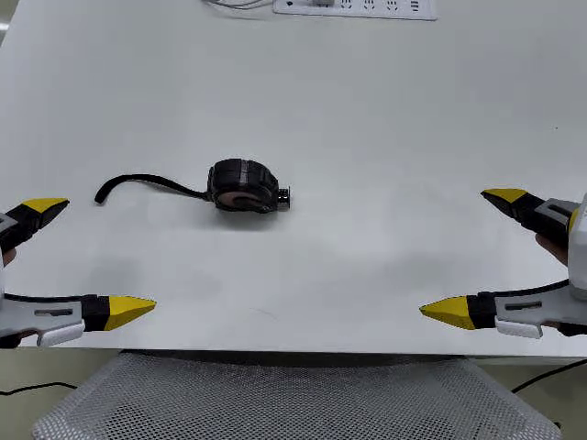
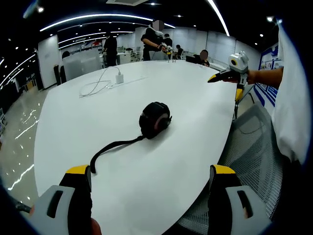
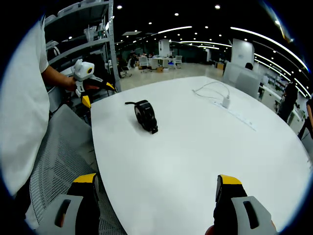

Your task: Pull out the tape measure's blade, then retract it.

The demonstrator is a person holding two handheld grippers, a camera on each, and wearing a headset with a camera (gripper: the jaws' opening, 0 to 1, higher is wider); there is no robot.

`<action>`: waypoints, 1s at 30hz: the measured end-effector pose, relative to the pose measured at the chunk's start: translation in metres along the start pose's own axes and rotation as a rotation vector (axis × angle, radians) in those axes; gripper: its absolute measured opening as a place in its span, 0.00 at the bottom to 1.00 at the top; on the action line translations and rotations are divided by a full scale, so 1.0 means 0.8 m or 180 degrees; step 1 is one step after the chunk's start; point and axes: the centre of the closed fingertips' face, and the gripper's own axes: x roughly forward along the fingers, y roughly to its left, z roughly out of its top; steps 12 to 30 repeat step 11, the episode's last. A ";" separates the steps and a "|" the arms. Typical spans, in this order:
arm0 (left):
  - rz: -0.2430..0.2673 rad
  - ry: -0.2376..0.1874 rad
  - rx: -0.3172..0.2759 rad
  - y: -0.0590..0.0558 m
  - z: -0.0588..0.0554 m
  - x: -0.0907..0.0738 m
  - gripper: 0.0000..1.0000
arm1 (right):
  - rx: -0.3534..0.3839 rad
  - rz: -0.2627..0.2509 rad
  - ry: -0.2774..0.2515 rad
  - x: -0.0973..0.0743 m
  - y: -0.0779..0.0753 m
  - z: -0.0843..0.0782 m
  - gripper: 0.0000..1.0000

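Tape: is seen on the table, left of middle, well apart from both grippers.
Blade: is drawn in, with its hook seated at the case mouth, on the side toward the right gripper.
Strap: is trailed over the table from the case toward the left gripper.
Left gripper: is held at the near left edge, jaws spread wide and empty.
Right gripper: is held at the near right edge, jaws spread wide and empty.
Power strip: is laid at the far edge.
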 end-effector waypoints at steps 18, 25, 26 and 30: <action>-0.0023 0.0035 0.0052 -0.004 -0.002 0.002 0.99 | -0.0007 -0.0006 0.0000 0.000 0.000 0.000 0.99; -0.0023 0.0035 0.0052 -0.004 -0.002 0.002 0.99 | -0.0007 -0.0006 0.0000 0.000 0.000 0.000 0.99; -0.0023 0.0035 0.0052 -0.004 -0.002 0.002 0.99 | -0.0007 -0.0006 0.0000 0.000 0.000 0.000 0.99; -0.0023 0.0035 0.0052 -0.004 -0.002 0.002 0.99 | -0.0007 -0.0006 0.0000 0.000 0.000 0.000 0.99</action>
